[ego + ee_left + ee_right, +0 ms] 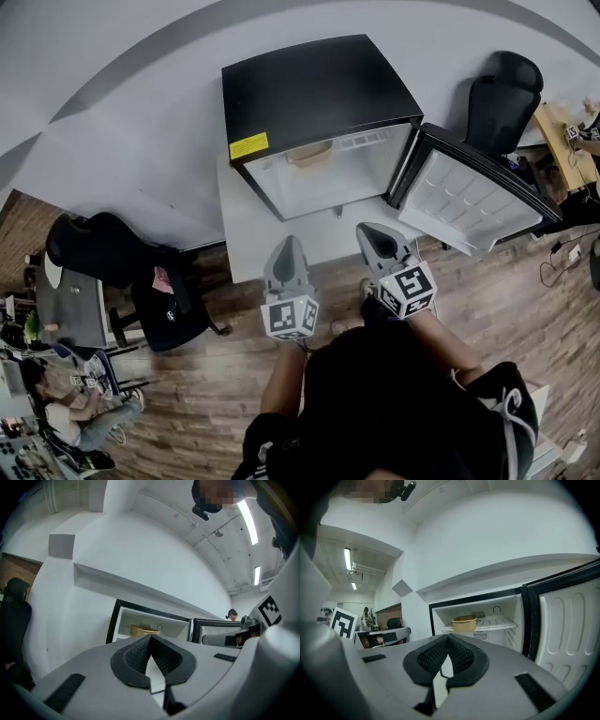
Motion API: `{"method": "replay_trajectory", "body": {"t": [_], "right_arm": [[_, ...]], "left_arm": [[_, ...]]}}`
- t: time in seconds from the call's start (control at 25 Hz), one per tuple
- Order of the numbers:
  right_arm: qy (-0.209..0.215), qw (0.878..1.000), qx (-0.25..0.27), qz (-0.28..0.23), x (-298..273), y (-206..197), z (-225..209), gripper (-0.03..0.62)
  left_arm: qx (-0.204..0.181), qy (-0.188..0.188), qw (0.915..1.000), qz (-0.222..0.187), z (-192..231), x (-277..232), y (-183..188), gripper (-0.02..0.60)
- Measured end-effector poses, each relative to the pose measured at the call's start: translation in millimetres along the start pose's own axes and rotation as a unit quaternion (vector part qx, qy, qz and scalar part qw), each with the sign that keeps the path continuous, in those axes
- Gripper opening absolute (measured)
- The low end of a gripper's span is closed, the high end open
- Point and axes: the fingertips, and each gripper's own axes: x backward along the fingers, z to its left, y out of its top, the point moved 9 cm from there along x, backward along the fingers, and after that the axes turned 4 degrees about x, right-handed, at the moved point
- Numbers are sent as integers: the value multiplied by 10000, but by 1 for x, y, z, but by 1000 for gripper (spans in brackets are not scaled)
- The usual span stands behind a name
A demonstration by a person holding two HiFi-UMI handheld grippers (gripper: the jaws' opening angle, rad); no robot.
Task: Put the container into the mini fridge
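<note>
The black mini fridge stands on a white table with its door swung open to the right. A tan container sits on the wire shelf inside; it also shows in the head view and the left gripper view. My left gripper is shut and empty, held in front of the fridge opening. My right gripper is shut too, with nothing between its pads, a little to the right near the door hinge.
A black office chair stands behind the open door, another to the left by a desk. People sit at the far left and far right edges. The floor is wood plank.
</note>
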Motion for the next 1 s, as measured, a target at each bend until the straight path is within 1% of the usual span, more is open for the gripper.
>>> {"method": "replay_trajectory", "body": {"t": [0.16,0.36,0.48,0.56,0.64,0.8,1.0], "right_arm": [[-56,9999,-81,33,7,2,16,13],[36,9999,-118,-30,15,11,26,13],[170,9997,-101,-106,22,14,24,12],[214,9996,-115,-154,26,16,21,13],[242,9995,-108,-184,29,18,19,14],[311,9992,-88,-215,40,18,13,14],[386,9990,-65,-237,46,16,9,12]], "left_arm": [[128,-13,9999,-104,3,31,5,23],[86,45,9998,-155,-8,58,24,23],[-47,95,9993,-372,-19,70,33,23],[-155,160,9985,-503,-25,76,38,23],[-172,244,9980,-559,-29,79,42,23],[-163,389,9975,-576,-39,82,41,23],[-126,415,9973,-595,-48,77,39,23]]}}
